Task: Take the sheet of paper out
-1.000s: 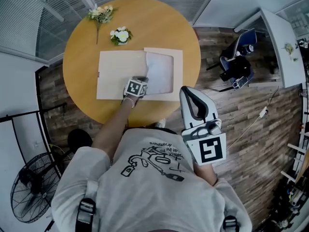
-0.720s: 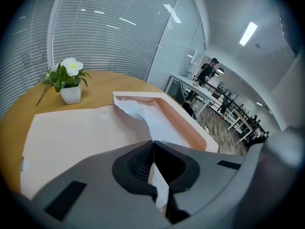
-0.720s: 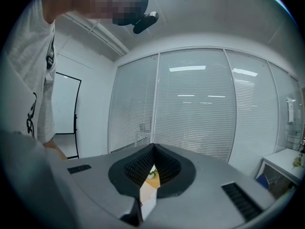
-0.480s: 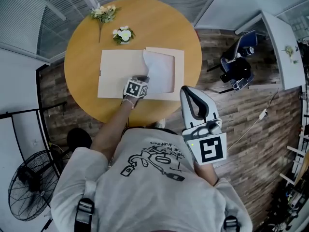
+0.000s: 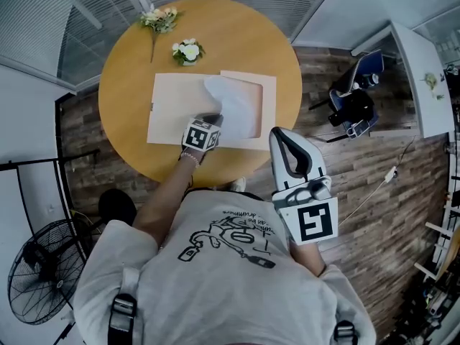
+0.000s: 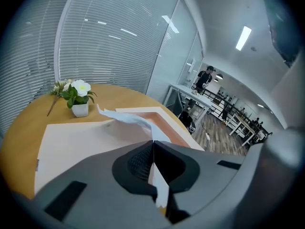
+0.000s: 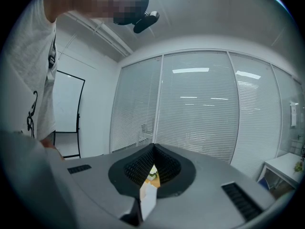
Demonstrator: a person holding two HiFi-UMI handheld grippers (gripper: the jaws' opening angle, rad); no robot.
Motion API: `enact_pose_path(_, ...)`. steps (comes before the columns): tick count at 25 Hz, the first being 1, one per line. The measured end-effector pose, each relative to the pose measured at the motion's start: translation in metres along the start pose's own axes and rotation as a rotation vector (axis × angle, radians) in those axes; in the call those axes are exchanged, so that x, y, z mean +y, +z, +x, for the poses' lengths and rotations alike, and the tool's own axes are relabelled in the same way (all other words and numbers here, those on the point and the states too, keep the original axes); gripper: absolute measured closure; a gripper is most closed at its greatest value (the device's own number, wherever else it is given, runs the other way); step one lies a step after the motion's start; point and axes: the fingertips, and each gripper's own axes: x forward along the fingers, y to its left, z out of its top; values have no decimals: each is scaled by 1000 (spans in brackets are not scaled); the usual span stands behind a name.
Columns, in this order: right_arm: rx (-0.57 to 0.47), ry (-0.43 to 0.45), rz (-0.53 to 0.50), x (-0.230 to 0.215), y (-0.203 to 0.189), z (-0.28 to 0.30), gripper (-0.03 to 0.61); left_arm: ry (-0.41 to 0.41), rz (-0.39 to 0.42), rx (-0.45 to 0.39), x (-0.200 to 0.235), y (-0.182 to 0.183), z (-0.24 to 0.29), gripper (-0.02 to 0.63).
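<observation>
Pale wood, round and bare at the edges, the tabletop [image 5: 126, 63] carries a flat beige folder [image 5: 172, 110] lying open near its middle; it could be a large envelope, hard to say from here. The sheet of paper [image 5: 233, 100] is white and sits over the folder's right half, its near edge raised off the folder and curling, its far part down inside the pinkish-rimmed pocket. The left tongs [image 5: 213, 121] are clamped on that near edge: in the left gripper view the two jaws meet with the white paper pinched between them and running out ahead toward the folder. The right tongs [image 5: 282, 136] hang well apart from all this, off the tabletop's edge and close to the person's chest, pointing about level, jaws together and nothing gripped. Beyond the folder stand a small white pot of white flowers [image 5: 188, 51] and, nearer the far rim, a loose flower sprig [image 5: 159, 19].
</observation>
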Motion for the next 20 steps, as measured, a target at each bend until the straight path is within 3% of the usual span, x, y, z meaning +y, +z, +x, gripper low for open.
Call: enact_pose_path(20, -34, 25, -20, 11, 13, -5, 571, 18, 5, -127, -21, 32, -70, 594)
